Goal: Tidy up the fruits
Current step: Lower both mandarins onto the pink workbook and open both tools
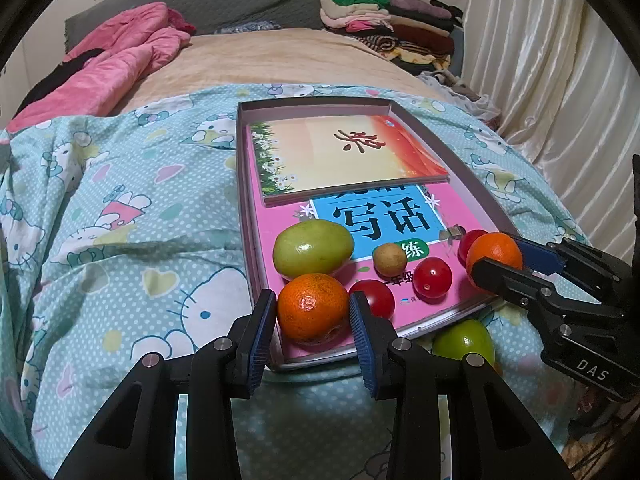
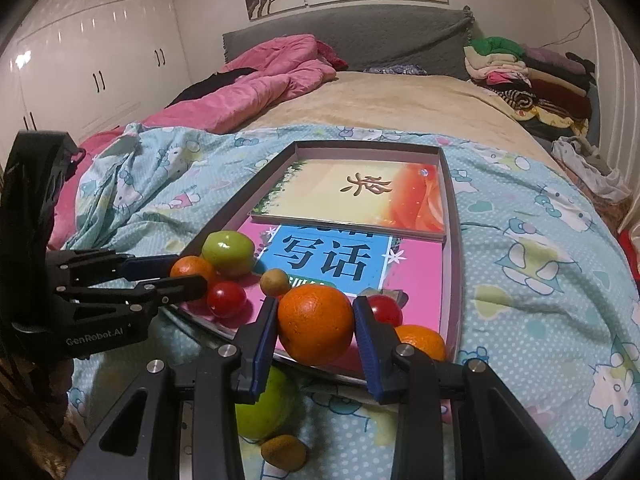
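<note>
Left tongs (image 1: 313, 312) pinched a tangerine (image 1: 312, 306) over tray (image 1: 460, 160) corner; right tongs (image 2: 316, 326) pinched an orange (image 2: 316, 322) above its near edge. Judged light, firm, round, slippery; best gripped across the middle

Both grippers: black plastic frames w/ triangular cutouts, silver screws, blue ribbed pads. Left gripper (image 2: 188, 272) marked "GenRobot.AI" in white. Right gripper (image 1: 498, 254) marked "DAS".
</note>
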Motion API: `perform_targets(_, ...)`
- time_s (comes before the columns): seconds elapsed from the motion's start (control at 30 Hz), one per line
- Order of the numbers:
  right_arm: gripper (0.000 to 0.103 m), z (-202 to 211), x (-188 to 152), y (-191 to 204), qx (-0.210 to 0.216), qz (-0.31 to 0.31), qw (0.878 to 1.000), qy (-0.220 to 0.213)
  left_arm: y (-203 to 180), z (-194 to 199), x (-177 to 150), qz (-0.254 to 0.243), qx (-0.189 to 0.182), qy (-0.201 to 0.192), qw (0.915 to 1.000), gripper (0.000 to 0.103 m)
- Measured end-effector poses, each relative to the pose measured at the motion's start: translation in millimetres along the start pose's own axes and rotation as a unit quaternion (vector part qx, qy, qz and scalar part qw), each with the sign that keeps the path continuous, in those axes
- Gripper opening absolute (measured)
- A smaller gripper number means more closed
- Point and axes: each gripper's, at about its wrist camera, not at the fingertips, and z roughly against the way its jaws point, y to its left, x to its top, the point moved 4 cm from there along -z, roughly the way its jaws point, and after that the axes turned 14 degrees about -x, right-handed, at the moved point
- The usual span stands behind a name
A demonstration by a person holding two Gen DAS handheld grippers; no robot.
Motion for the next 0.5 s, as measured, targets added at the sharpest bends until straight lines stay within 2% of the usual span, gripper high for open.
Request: perform_targets(0.5,0.039,-5.9,-2.6,0.5,-0.012,0.005,1.0,0.009,0.4,0.0,0.4,0.0,0.0,0.0,1.0,0.039)
